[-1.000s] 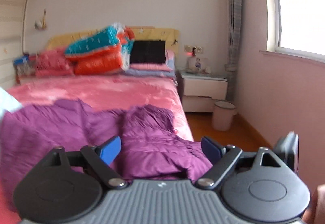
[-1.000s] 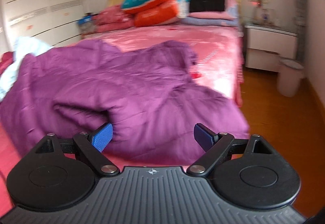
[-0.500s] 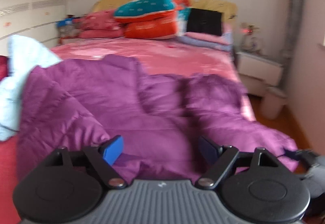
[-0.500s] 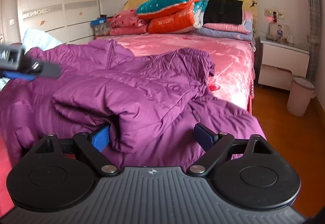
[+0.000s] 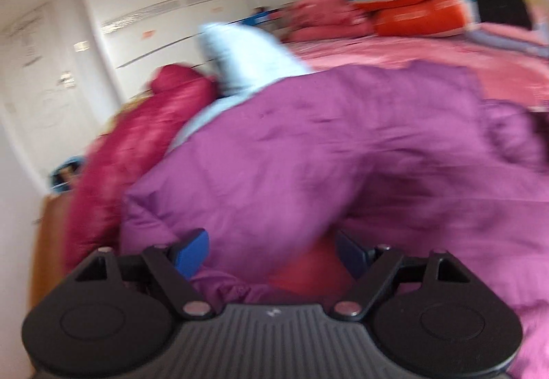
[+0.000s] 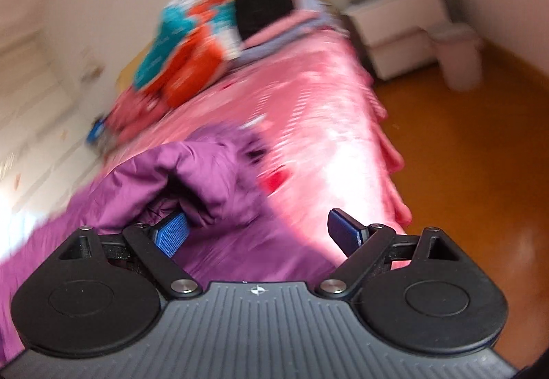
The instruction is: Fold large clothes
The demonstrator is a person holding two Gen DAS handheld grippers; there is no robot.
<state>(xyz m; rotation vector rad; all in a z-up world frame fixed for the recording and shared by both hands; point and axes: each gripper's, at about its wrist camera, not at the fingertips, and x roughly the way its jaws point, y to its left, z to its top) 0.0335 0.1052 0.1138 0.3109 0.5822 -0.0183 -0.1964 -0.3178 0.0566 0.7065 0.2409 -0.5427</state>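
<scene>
both cameras have swung since half a second ago: the left view has turned toward the wardrobe side of the room and the right view has rolled, so the bed now runs diagonally across it. both pictures are smeared with motion.

the left gripper point(image 5: 272, 252) has its jaws spread wide, with a fold of the purple jacket point(image 5: 343, 156) bulging between the blue pads point(image 5: 192, 253); nothing is pinched. the right gripper point(image 6: 257, 234) is likewise released, its jaws wide apart, the left pad point(image 6: 171, 234) tucked just under a sleeve-like roll of the purple jacket point(image 6: 202, 173), whether touching i cannot tell.

the jacket lies rumpled across the foot end of the bed point(image 6: 326, 125), on the pink cover. beside it in the left view lie a dark red garment point(image 5: 137, 152) and a pale blue one point(image 5: 240, 59), the blue one partly under the jacket's edge.

a pale bin point(image 6: 459, 59) stands on the floor by the white nightstand point(image 6: 394, 35); its contents cannot be seen. pillows and folded quilts point(image 6: 185, 53) are stacked at the headboard.

the far half of the pink cover is bare past the jacket. the bed's right edge drops to open orange wood floor point(image 6: 480, 173). on the left side the wardrobe point(image 5: 154, 1) stands near the bed.
</scene>
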